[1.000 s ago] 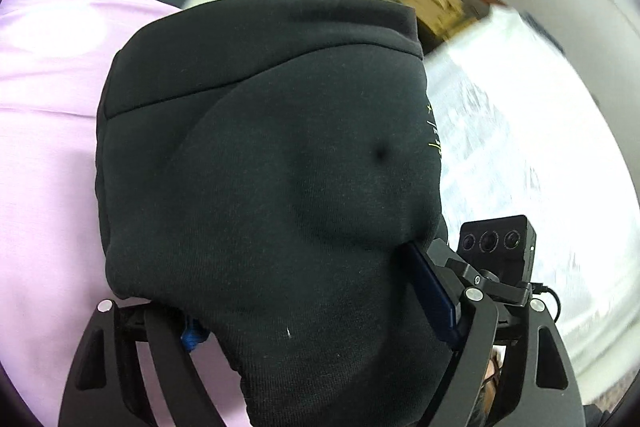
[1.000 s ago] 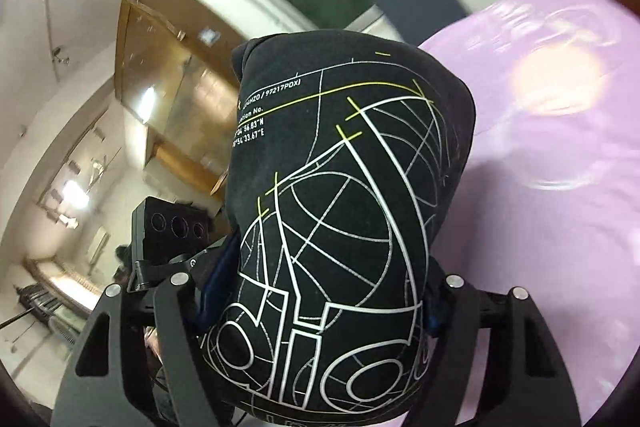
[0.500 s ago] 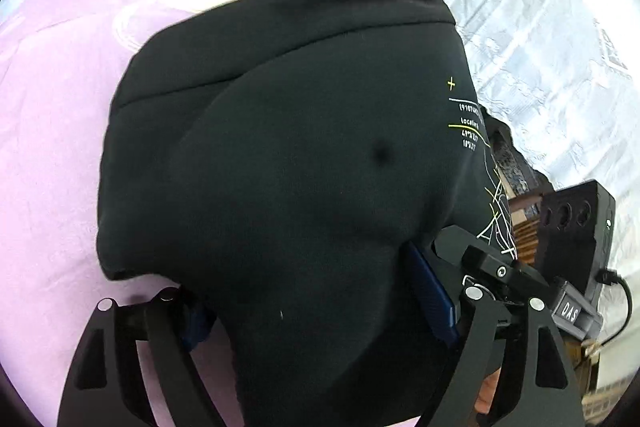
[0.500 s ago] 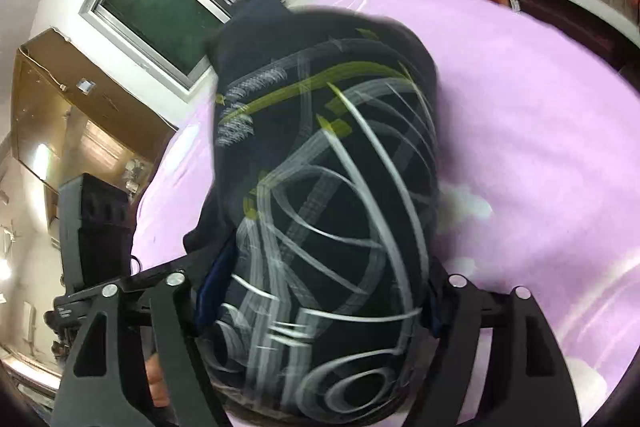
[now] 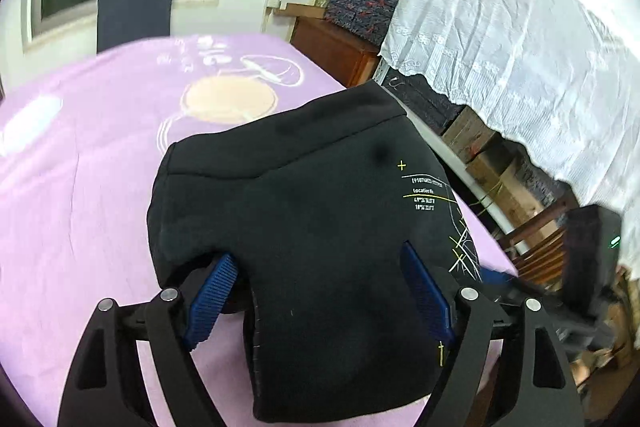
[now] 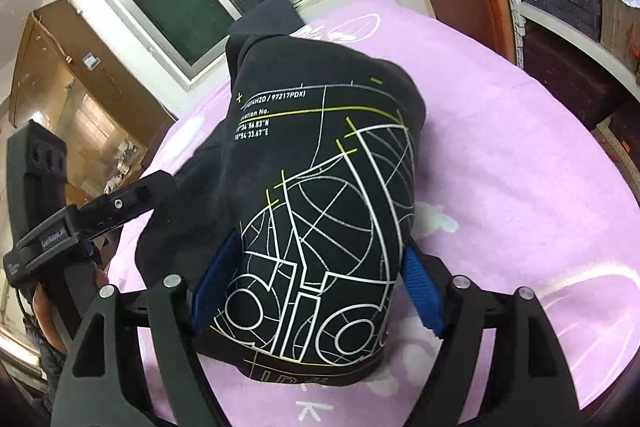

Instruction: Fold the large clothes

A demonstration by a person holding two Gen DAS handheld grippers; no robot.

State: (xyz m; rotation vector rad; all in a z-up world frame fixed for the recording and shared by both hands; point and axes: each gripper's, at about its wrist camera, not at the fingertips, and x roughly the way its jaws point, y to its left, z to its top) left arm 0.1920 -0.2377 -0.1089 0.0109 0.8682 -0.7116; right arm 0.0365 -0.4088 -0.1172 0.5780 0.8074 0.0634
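Observation:
A folded black sweatshirt (image 5: pixel 304 219) with a white and yellow line print (image 6: pixel 328 211) is held as a thick bundle over the purple bed cover (image 5: pixel 80 187). My left gripper (image 5: pixel 320 291) has its blue pads on both sides of the plain black side of the bundle. My right gripper (image 6: pixel 316 287) has its blue pads on both sides of the printed side. The left gripper also shows at the left of the right wrist view (image 6: pixel 80 219), the right gripper at the right edge of the left wrist view (image 5: pixel 592 259). The bundle's lower end reaches the cover.
The purple cover (image 6: pixel 520 167) spreads around the bundle. A dark blue chair back (image 5: pixel 134 13) stands under the window at the bed's far end. White lace cloth (image 5: pixel 520 39) hangs over stacked boxes beside the bed. A wooden wardrobe (image 6: pixel 68 99) stands at the left.
Both grippers have swung the bundle down from mid-air toward the purple cover. The blue pads, hidden by cloth before, now show on both sides of it.

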